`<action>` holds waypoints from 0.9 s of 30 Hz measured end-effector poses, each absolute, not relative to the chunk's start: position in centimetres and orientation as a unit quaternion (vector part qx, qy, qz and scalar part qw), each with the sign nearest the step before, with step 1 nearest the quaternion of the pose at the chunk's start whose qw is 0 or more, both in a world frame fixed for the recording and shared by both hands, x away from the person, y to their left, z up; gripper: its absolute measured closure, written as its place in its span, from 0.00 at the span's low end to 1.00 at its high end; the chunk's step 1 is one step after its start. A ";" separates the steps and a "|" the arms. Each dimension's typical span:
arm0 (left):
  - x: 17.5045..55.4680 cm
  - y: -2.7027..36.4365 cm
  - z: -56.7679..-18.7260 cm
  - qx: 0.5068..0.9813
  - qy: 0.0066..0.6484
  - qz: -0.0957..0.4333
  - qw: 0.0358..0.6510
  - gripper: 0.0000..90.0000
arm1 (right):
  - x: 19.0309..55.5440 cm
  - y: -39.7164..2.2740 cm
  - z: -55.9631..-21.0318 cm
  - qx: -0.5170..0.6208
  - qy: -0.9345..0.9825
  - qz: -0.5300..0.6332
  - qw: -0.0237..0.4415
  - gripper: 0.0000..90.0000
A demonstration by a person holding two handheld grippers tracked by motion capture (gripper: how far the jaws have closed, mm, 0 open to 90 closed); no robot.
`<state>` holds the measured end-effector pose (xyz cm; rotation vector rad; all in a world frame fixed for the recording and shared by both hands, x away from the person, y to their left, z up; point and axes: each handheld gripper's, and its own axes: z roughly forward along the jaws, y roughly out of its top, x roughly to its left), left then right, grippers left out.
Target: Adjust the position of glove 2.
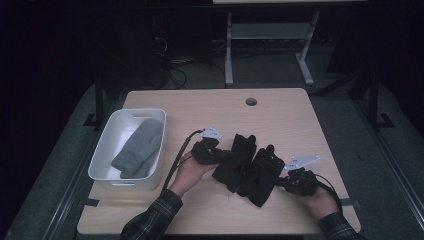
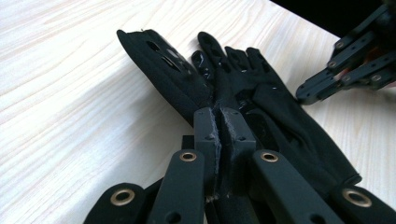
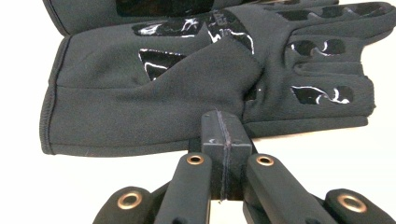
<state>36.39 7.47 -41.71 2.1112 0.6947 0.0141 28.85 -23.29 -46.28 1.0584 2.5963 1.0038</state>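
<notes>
Two black gloves lie side by side mid-table, the left one (image 1: pixel 235 160) and the right one (image 1: pixel 263 176), their fingers pointing away from the person. My left gripper (image 1: pixel 226 156) is shut on a raised fold of a black glove (image 2: pixel 285 116); the fabric ridge runs out from between its fingertips (image 2: pixel 223 122). The other glove (image 2: pixel 159 65) lies beside it. My right gripper (image 1: pixel 281 182) is shut, its tips (image 3: pixel 223 128) against the near edge of the right glove (image 3: pixel 163 84), with no fabric seen between the pads. The right gripper's jaws (image 2: pixel 345 65) also show from the left gripper view.
A white bin (image 1: pixel 107 145) holding a grey mitten (image 1: pixel 140 147) stands at the table's left edge. A round cable hole (image 1: pixel 251 101) sits near the far edge. Bare wood lies beyond the gloves and to the right.
</notes>
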 end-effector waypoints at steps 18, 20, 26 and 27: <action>35.6 4.2 -40.6 0.854 0.244 -0.015 0.459 0.96 | 29.2 -22.0 -46.5 0.342 0.875 0.334 0.078 1.00; 35.5 3.7 -40.7 0.855 0.241 -0.017 0.460 0.96 | 29.3 -21.9 -46.5 0.340 0.876 0.334 0.078 1.00; 35.1 2.0 -41.0 0.859 0.227 -0.028 0.459 0.96 | 29.3 -21.8 -46.5 0.338 0.875 0.336 0.079 1.00; 35.0 1.8 -41.0 0.860 0.224 -0.029 0.458 0.96 | 29.3 -21.8 -46.5 0.338 0.875 0.336 0.079 1.00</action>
